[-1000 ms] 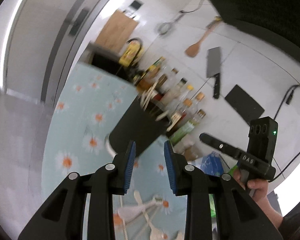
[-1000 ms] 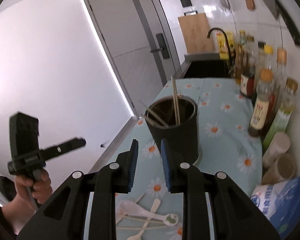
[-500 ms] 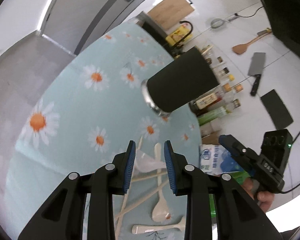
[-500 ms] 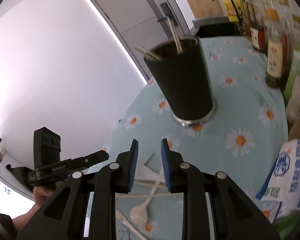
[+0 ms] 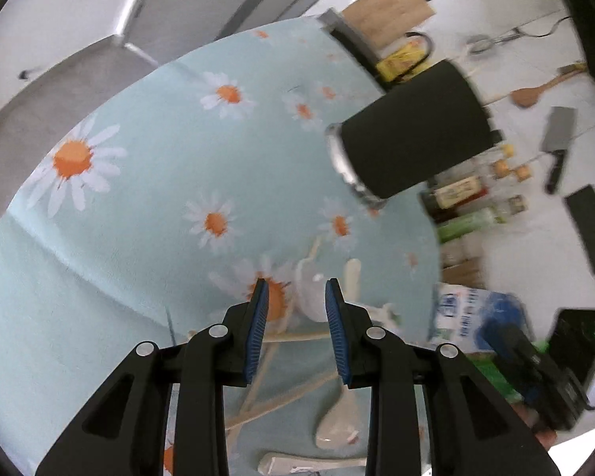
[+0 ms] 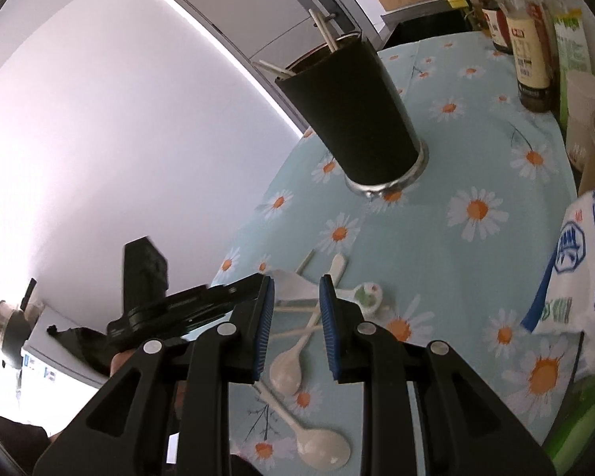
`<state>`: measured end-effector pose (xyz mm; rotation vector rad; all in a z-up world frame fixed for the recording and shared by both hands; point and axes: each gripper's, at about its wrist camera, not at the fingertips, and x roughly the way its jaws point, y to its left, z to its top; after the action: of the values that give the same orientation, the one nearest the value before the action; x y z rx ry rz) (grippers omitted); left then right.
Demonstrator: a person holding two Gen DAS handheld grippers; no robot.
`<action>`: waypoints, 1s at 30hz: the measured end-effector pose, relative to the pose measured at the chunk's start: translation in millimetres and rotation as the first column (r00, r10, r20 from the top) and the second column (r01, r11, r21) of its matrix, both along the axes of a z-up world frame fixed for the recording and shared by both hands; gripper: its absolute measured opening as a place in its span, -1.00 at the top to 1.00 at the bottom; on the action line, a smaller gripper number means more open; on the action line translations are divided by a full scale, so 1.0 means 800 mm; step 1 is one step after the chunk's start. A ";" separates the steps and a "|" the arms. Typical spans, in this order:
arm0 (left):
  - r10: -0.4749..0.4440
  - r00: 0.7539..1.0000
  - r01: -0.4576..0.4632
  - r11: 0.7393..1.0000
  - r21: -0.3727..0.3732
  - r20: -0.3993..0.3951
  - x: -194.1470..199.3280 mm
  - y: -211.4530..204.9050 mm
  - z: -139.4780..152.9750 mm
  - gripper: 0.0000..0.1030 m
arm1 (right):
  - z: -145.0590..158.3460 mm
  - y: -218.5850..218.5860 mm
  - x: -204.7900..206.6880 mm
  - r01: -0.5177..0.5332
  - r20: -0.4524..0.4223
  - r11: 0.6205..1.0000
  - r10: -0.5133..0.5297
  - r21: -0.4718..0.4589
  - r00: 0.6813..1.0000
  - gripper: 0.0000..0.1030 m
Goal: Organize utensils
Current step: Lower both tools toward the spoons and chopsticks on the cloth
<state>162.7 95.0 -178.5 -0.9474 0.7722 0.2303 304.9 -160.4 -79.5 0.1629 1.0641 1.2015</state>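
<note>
A: Nearest first?

B: Found the left gripper (image 5: 293, 289) and right gripper (image 6: 295, 285) each partly open, gap unchanged, clamped on nothing. Had dipped and tilted downward within the last second.

A: Under the tips?

B: Loose spoons (image 6: 285, 369) and chopsticks (image 5: 281, 400), crossed in a heap on the daisy tablecloth (image 6: 476, 158), at about six o'clock in the right wrist view. Had sat at the very bottom edge a second earlier; by then filled the lower middle. Saw one white spoon bowl (image 5: 311, 293) just past the left tips, untouched.

A: Farther off?

B: Black utensil holder (image 6: 353, 119) at twelve o'clock, upright, with a few sticks already inside, well apart from the heap. Had slid from centre frame toward the top. Bottles (image 6: 531, 59) at two o'clock behind.

A: Meaning for the job?

B: Probably lined up for a pick. Nothing lifted yet; heap left to clear.
</note>
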 end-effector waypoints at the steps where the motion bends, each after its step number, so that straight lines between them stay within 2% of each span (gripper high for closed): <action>1: 0.001 1.000 -0.001 1.000 -0.002 -0.002 0.001 -0.002 -0.001 0.46 | -0.001 -0.002 -0.001 -0.002 -0.005 1.000 0.002 0.004 1.000 0.51; 5: 0.019 1.000 -0.019 1.000 -0.007 -0.018 0.007 -0.005 -0.003 0.52 | -0.008 -0.015 -0.006 -0.002 -0.035 1.000 0.003 0.011 0.999 0.51; 7: 0.012 0.999 -0.013 1.000 -0.005 -0.043 0.014 -0.008 -0.005 0.77 | -0.010 -0.020 -0.010 -0.007 -0.040 1.000 0.008 0.014 0.999 0.51; 10: 0.003 0.999 -0.003 1.000 -0.008 -0.046 0.018 -0.011 -0.006 0.84 | -0.015 -0.026 -0.010 -0.004 -0.069 0.999 0.006 0.034 0.998 0.51; 13: 0.022 0.998 -0.022 1.000 0.004 -0.050 0.017 -0.011 -0.004 0.86 | -0.020 -0.030 -0.012 -0.008 -0.083 0.999 0.012 0.051 0.996 0.51; 16: 0.041 0.998 -0.042 0.999 -0.015 -0.042 0.016 -0.007 -0.001 0.88 | -0.023 -0.035 -0.016 -0.002 -0.103 0.998 0.008 0.060 0.995 0.51; 22: 0.051 0.999 -0.051 0.999 0.011 -0.018 0.015 0.001 0.014 0.90 | -0.036 -0.047 -0.032 0.022 -0.167 0.997 -0.010 0.072 0.986 0.51; 30: -0.016 0.999 0.014 0.999 0.043 0.033 0.020 0.014 0.038 0.91 | -0.041 -0.040 -0.066 0.063 -0.210 0.996 -0.050 0.060 0.976 0.51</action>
<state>178.6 106.1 -148.0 -0.9030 0.7414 0.2165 251.9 -192.7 -112.7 0.3755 1.1944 1.1872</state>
